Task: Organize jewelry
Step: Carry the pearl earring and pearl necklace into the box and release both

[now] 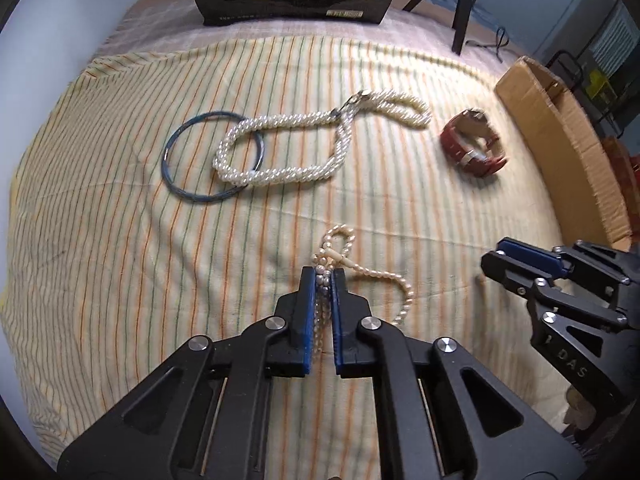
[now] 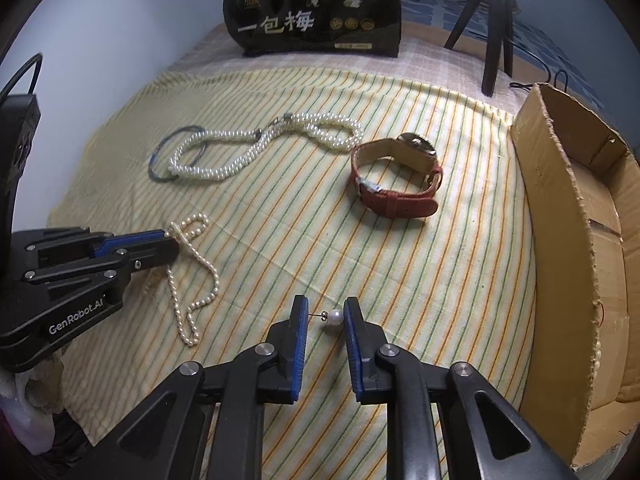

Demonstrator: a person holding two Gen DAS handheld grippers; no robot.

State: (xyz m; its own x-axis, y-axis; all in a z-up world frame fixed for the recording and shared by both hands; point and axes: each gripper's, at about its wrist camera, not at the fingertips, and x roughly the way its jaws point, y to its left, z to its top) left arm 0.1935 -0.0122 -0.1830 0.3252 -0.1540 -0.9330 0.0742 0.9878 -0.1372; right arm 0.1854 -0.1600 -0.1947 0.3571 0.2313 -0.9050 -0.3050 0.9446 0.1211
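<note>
My left gripper (image 1: 323, 276) is shut on a thin pearl strand (image 1: 394, 280), whose loose part trails over the striped cloth (image 1: 120, 240); the strand also shows in the right wrist view (image 2: 200, 276). My right gripper (image 2: 326, 310) holds a pearl stud earring (image 2: 334, 317) between its fingertips, post against the left pad and pearl against the right. A thick twisted pearl necklace (image 1: 288, 140) lies over a blue bangle (image 1: 172, 164) further back. A red-strapped watch (image 2: 394, 178) lies to the right.
An open cardboard box (image 2: 568, 240) stands along the right edge of the cloth. A black printed bag (image 2: 316, 12) stands at the back. Tripod legs (image 2: 496, 40) rise at the back right. The left gripper (image 2: 96, 256) shows at the left of the right wrist view.
</note>
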